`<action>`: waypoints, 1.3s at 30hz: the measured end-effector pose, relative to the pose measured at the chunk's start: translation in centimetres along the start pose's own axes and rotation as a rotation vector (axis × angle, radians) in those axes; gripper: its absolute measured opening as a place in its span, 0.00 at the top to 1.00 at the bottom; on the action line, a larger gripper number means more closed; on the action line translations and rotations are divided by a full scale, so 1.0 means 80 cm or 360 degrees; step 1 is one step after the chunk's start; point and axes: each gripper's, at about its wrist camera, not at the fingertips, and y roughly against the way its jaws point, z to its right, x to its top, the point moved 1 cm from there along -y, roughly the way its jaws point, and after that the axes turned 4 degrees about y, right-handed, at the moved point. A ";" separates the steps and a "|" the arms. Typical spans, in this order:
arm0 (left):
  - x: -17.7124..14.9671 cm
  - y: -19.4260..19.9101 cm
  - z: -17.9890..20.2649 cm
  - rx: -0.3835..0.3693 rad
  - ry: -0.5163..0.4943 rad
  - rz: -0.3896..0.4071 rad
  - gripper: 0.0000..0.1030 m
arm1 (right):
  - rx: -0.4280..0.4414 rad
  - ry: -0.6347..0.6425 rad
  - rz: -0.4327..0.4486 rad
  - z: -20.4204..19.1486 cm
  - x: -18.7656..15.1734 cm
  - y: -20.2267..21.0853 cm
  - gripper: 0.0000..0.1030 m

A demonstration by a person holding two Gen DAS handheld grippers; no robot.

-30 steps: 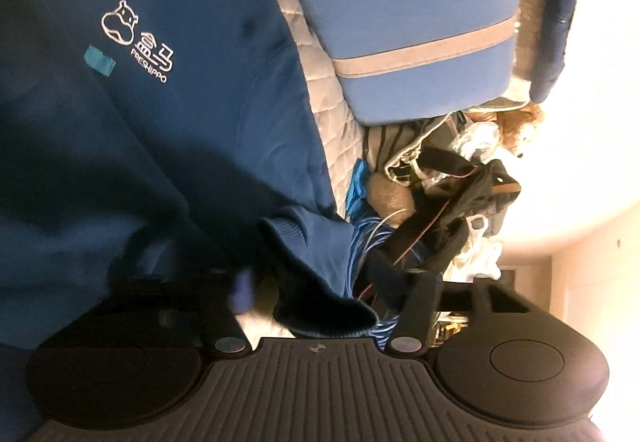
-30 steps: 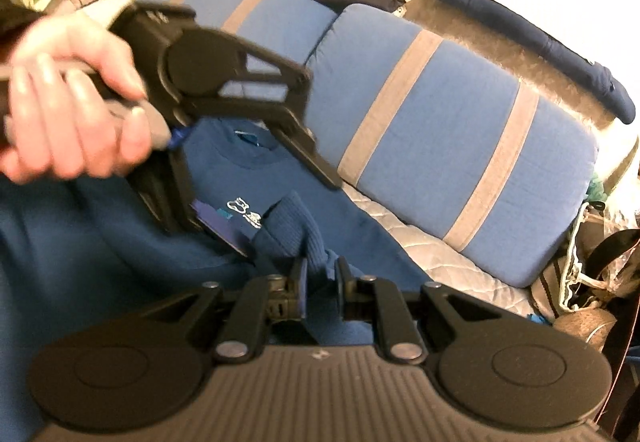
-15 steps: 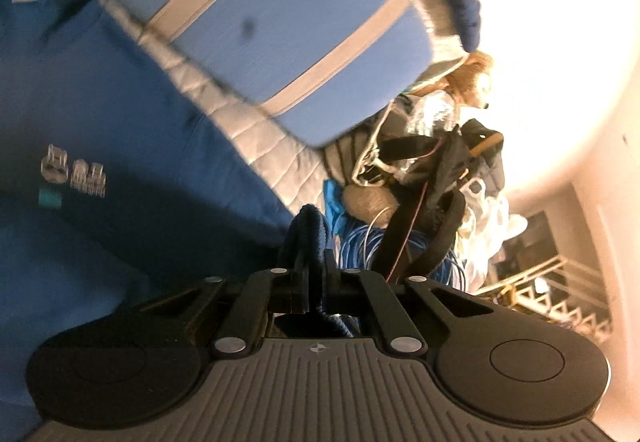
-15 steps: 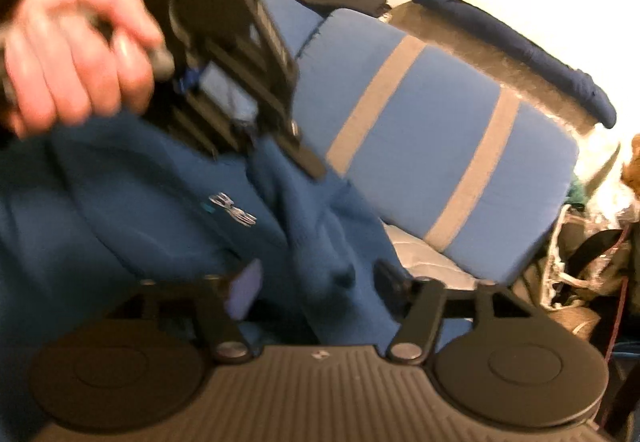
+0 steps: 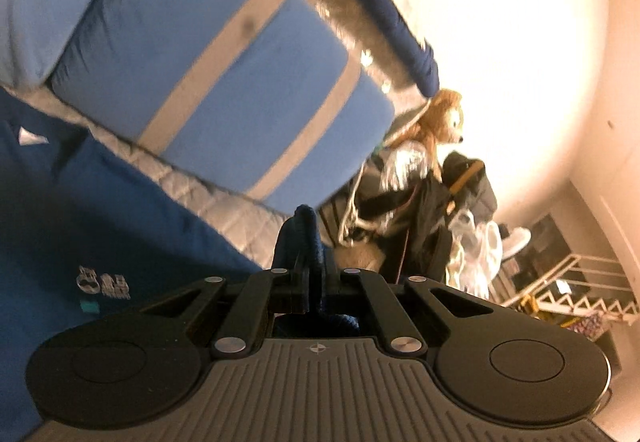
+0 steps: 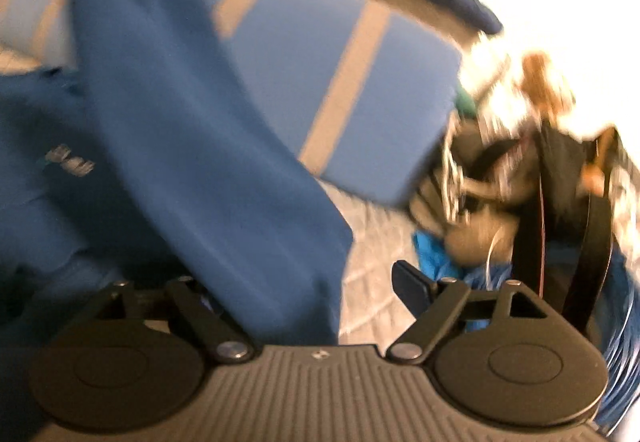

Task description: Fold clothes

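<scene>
Just blue sweatshirt (image 5: 120,242) cuff (image 5: 306,238) in left gripper (image 5: 314,282), no container.

Sweatshirt (image 5: 120,226) logo, seemingly unreadable

Warm yellowish indoor light. Wall (image 5: 500,42) blown out to white glare at 1–2 o'clock in both views. Sweatshirt (image 5: 120,234) sits dim, in shadow, at 8–9 o'clock. Right wrist view heavily motion-blurred (clutter pile (image 6: 520,162) at 3 o'clock smeared); left view softer blur. Fisheye bending at edges.

Matt knit sweatshirt (image 5: 120,226), quilted bedcover (image 5: 224,202)
</scene>
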 end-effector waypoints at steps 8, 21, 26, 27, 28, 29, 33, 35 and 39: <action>0.039 0.039 0.003 0.0008 0.0019 0.0156 0.96 | 0.0136 -0.0492 -0.0183 0.048 0.017 -0.031 0.09; 0.087 0.102 0.001 0.0019 0.0047 0.0361 0.96 | 0.0382 -0.0653 -0.0281 0.060 0.049 -0.059 0.02; 0.095 0.116 -0.005 0.0030 0.0074 0.0401 0.96 | 0.0383 -0.0378 -0.0219 0.034 0.055 -0.049 0.00; 0.096 0.118 -0.006 0.0031 0.0079 0.0405 0.96 | 0.0382 -0.0315 -0.0209 0.027 0.055 -0.048 0.00; 0.097 0.121 -0.007 0.0034 0.0082 0.0410 0.96 | 0.0381 -0.0251 -0.0199 0.020 0.056 -0.047 0.00; 0.098 0.123 -0.007 0.0037 0.0085 0.0415 0.96 | 0.0391 -0.0208 -0.0199 0.014 0.055 -0.048 0.00; 0.103 0.134 -0.008 0.0050 0.0085 0.0432 0.96 | 0.0433 -0.0087 -0.0195 -0.010 0.051 -0.054 0.00; 0.105 0.139 -0.009 0.0057 0.0083 0.0441 0.96 | 0.0451 -0.0067 -0.0201 -0.020 0.048 -0.058 0.00; 0.110 0.151 -0.011 0.0108 0.0054 0.0465 0.96 | 0.0482 -0.0011 -0.0204 -0.040 0.047 -0.064 0.00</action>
